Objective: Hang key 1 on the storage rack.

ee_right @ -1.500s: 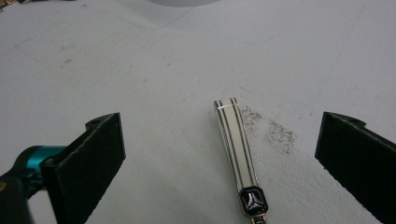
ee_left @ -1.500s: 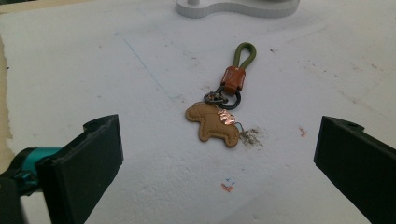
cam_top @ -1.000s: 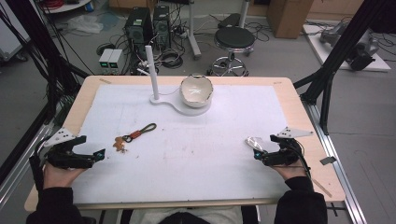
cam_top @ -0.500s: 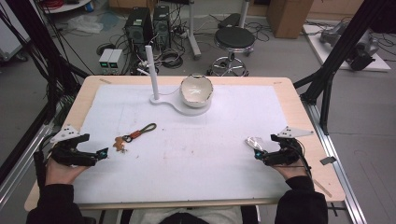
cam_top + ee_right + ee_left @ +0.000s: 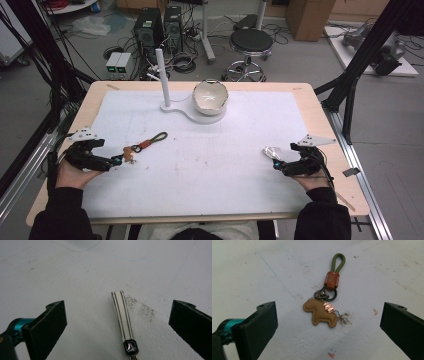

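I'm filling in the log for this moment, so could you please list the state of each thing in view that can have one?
Left gripper: open, jaws either side of the keychain, not touching it.
Horse keychain: flat on the mat, loop pointing away.
Right gripper: open.
Striped key strap: flat on the mat, ungripped.
Bowl: tilted on its white stand.

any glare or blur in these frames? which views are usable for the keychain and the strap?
High view: even light, soft overall; the brown horse-shaped leather keychain is small and lacks detail. Left gripper view: sharp, stitching readable on the keychain, faint shadow, no glare. Right gripper view: the white striped strap with a dark metal clasp is clear, the clasp cut by the bottom edge.
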{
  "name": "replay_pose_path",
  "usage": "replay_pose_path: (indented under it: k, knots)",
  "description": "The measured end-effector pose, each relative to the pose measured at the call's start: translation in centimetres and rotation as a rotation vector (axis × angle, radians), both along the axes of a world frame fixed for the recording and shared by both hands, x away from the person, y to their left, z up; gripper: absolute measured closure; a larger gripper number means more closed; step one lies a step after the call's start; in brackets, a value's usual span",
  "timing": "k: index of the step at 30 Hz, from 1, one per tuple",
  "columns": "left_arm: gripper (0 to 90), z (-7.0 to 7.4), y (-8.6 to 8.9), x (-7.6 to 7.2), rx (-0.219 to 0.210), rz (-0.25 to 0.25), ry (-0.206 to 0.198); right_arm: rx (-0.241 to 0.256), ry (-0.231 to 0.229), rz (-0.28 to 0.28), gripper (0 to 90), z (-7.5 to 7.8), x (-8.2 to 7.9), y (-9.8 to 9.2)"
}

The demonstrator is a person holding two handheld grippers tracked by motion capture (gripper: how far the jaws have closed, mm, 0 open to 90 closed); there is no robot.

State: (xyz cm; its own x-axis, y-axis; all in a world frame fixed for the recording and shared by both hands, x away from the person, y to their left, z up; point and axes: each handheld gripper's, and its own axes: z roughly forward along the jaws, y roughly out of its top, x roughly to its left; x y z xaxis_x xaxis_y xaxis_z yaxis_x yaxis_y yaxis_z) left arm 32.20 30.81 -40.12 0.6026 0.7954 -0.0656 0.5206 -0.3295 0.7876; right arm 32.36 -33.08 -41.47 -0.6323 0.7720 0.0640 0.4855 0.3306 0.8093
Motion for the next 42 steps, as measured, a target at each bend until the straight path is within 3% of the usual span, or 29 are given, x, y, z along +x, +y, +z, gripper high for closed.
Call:
replay_pose_path:
  k: [6, 14, 17, 22, 38, 42]
  knots:
    - [2.4, 0.4, -0.7, 1.4, 0.003, -0.031, 0.036, 0.001, 0.0, 0.0, 0.6, 0.0, 0.0, -0.2]
    - [2.9, 1.1, -1.8, 2.7, 0.045, -0.056, 0.046, 0.003, 0.006, -0.004, 0.6, 0.0, 0.1, -0.2]
    - [4.9, 1.1, -2.1, 3.1, 0.045, -0.067, 0.069, 0.005, 0.006, -0.004, 0.6, 0.0, 0.1, -0.2]
    - [6.3, 1.5, -3.1, 3.7, 0.072, -0.089, 0.065, 0.002, 0.007, -0.004, 0.6, -0.1, 0.1, -0.2]
    - [11.0, -0.1, -5.9, 5.7, 0.182, -0.168, 0.153, -0.019, 0.019, -0.011, 0.7, -0.3, 0.4, 0.0]
    - [15.2, -0.3, -6.9, 5.9, 0.234, -0.192, 0.149, -0.02, 0.015, -0.016, 0.7, -0.3, 0.3, -0.1]
